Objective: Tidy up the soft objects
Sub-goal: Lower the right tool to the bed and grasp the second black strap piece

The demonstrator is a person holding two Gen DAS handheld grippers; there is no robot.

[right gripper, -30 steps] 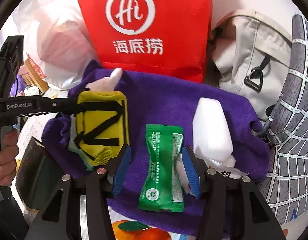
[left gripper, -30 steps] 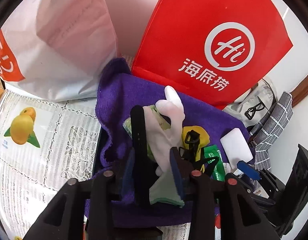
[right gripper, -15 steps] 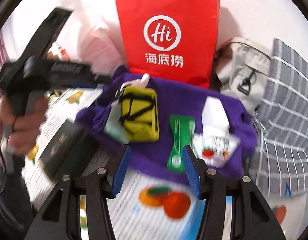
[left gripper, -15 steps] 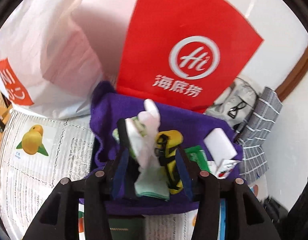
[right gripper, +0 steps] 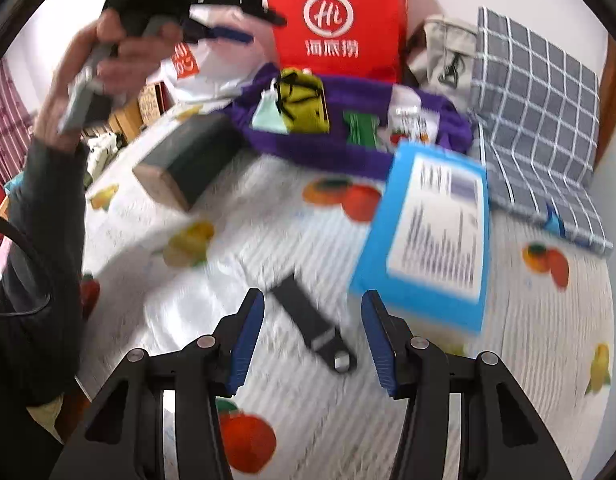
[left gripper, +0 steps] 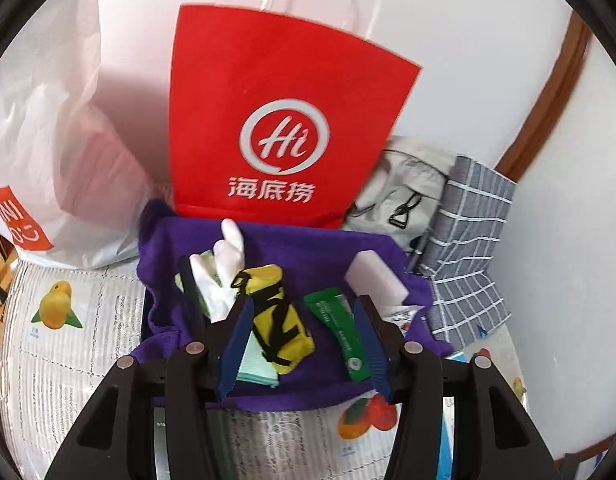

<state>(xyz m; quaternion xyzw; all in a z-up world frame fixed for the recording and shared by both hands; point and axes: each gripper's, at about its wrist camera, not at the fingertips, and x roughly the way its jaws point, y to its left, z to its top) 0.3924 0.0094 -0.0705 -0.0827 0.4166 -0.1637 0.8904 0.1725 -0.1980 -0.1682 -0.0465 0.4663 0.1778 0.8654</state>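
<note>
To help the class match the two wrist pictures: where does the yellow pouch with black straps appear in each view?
Left wrist view: yellow pouch lies low at centre, on the purple towel.
Right wrist view: yellow pouch sits near the top, slightly left of centre.
Shared landmark: the red bag behind the towel.

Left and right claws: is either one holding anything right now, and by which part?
Nothing is held. The left claw is open above the purple towel; the right claw is open over the tablecloth.

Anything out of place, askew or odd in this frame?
One thing: a black strap lies alone on the fruit-print tablecloth, apart from the soft items grouped on the purple towel. The right gripper hovers open above it; the left gripper is open too.
</note>
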